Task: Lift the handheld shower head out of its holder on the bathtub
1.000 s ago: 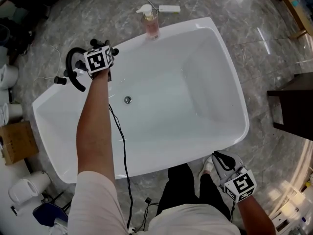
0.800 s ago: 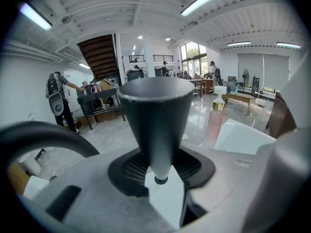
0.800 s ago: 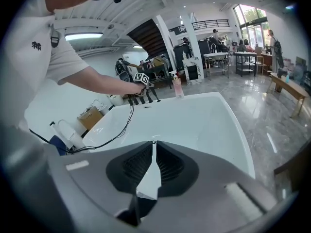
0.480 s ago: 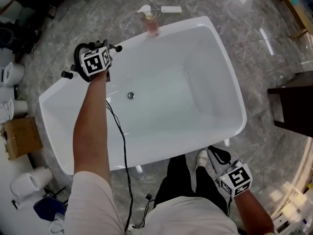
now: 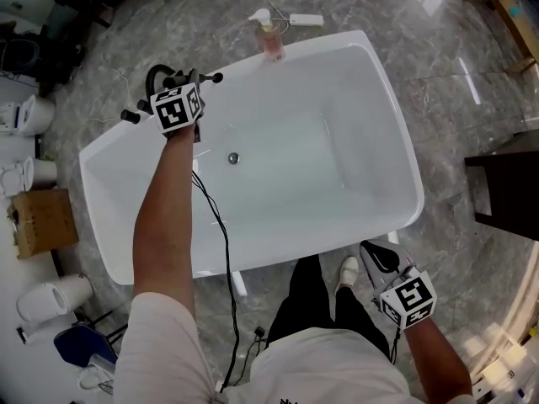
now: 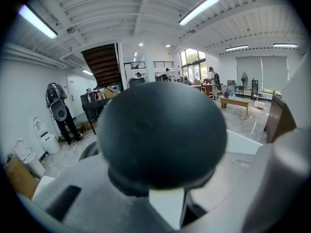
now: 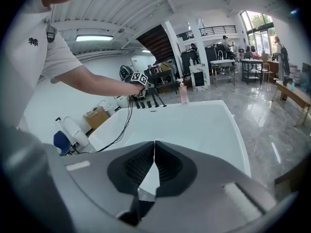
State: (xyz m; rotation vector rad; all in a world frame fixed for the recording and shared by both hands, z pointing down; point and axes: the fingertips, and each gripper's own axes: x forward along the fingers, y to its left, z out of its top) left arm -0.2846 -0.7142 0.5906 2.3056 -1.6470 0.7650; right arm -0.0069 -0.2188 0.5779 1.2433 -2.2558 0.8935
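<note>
A round black shower head [image 6: 163, 135] fills the middle of the left gripper view, wedged between the grey jaws, so my left gripper [image 5: 177, 95] is shut on it. In the head view the gripper sits above the white bathtub's [image 5: 396, 124] far-left rim, beside the black faucet [image 5: 156, 78] and its knobs [image 5: 215, 78]. Its marker cube hides most of the shower head there. The right gripper view shows that cube [image 7: 138, 79] raised above the tub rim. My right gripper [image 5: 383, 259] hangs outside the tub's near edge, its jaws shut on nothing [image 7: 154, 154].
A pink soap bottle [image 5: 271, 40] stands on the tub's far rim. A black cable [image 5: 215, 225] trails from the left arm across the tub's near wall. A cardboard box [image 5: 42, 221] and toilets [image 5: 29, 112] stand at the left, a dark cabinet [image 5: 505, 192] at the right.
My left gripper has risen from the faucet fittings on the rim with the shower head in it. The right gripper has lifted a little beside the tub.
</note>
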